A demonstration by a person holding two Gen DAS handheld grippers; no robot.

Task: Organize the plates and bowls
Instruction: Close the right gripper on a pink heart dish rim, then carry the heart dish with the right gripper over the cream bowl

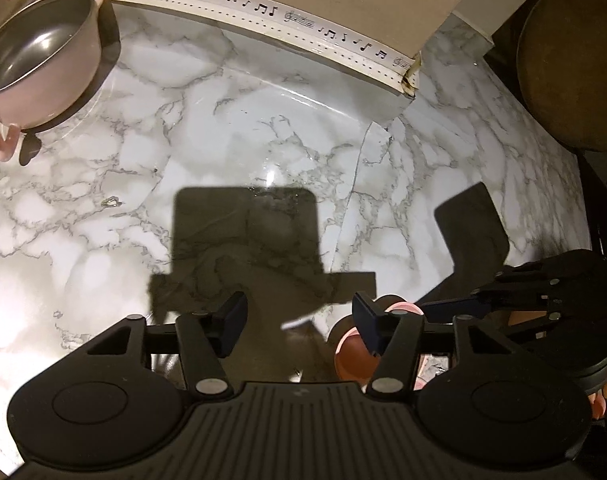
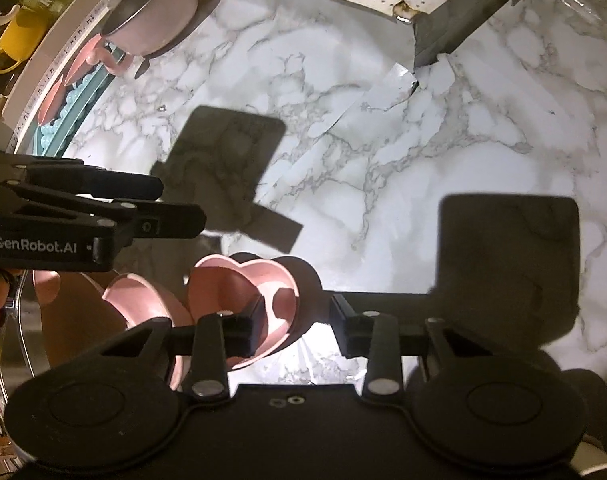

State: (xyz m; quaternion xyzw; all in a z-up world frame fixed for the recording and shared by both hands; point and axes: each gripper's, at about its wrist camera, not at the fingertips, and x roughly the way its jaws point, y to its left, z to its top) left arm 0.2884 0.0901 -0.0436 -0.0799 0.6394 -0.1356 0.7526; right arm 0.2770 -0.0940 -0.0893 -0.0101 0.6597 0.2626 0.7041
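A pink heart-shaped bowl [image 2: 243, 288] sits on the marble counter [image 2: 383, 160], with a round pink bowl [image 2: 143, 304] beside it on its left. My right gripper [image 2: 297, 322] is open and empty, its left finger in front of the heart bowl's right lobe. My left gripper [image 1: 299, 320] is open and empty above the counter; in the right wrist view it enters from the left [image 2: 175, 208]. Pink bowls [image 1: 351, 356] show behind its right finger. A pink pot [image 1: 43, 60] with a dark inside stands far left; it also shows in the right wrist view [image 2: 151, 12].
A teal plate with a beaded rim [image 2: 71, 104] and pink dishes lie at the left edge under the pot. A yellow mug [image 2: 15, 36] hangs beyond. A round brown stool [image 1: 575, 60] stands right of the counter. A music-note strip [image 1: 263, 10] lines the back wall.
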